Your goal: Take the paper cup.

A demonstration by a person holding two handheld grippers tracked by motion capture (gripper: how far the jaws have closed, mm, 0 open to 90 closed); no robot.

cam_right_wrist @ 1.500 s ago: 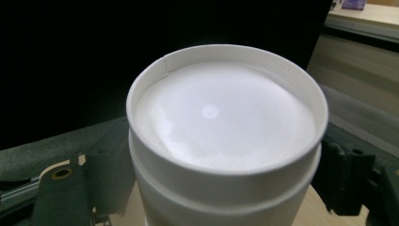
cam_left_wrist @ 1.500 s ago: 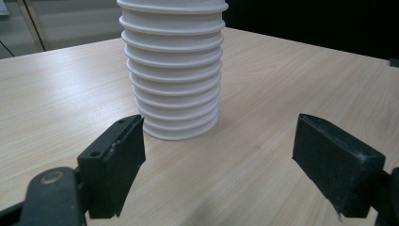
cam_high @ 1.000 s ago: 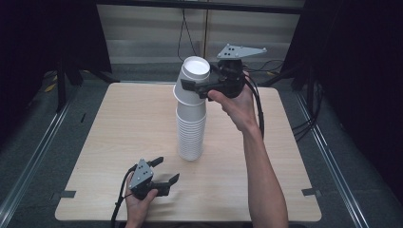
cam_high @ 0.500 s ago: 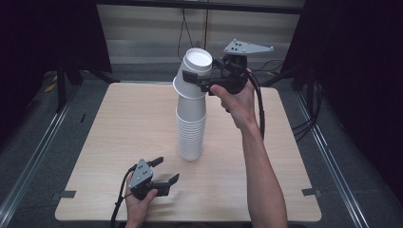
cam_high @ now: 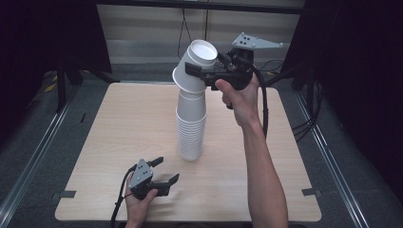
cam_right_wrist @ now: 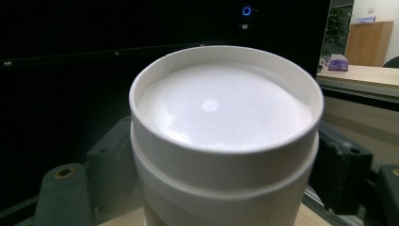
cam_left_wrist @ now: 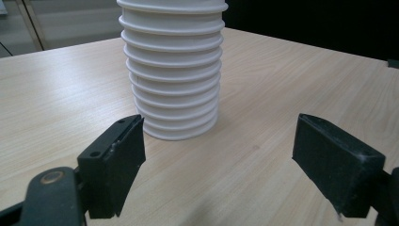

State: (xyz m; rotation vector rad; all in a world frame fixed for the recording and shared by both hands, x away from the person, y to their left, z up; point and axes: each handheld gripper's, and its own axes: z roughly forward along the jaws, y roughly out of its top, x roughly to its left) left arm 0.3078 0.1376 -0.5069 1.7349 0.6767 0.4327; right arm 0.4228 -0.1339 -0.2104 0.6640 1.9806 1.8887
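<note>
A tall stack of white paper cups (cam_high: 191,128) stands upside down near the middle of the wooden table (cam_high: 119,123). Its top cup (cam_high: 189,83) leans to the right, partly off the stack. My right gripper (cam_high: 203,65) is shut on that cup from the right, one jaw on each side. The right gripper view looks at the cup's upturned base (cam_right_wrist: 221,108) between the jaws of my right gripper (cam_right_wrist: 226,165). My left gripper (cam_high: 167,169) rests low near the table's front edge, open and holding nothing. In the left gripper view the foot of the stack (cam_left_wrist: 172,70) stands just beyond the wide jaws of my left gripper (cam_left_wrist: 221,155).
Bare tabletop lies to the left and right of the stack. Black cables (cam_high: 263,109) trail from the right gripper over the table's far right side. Dark floor and metal rails (cam_high: 28,161) surround the table.
The right gripper has risen and shifted right with the top cup, which now tilts further off the stack. The left gripper has stayed where it was.
</note>
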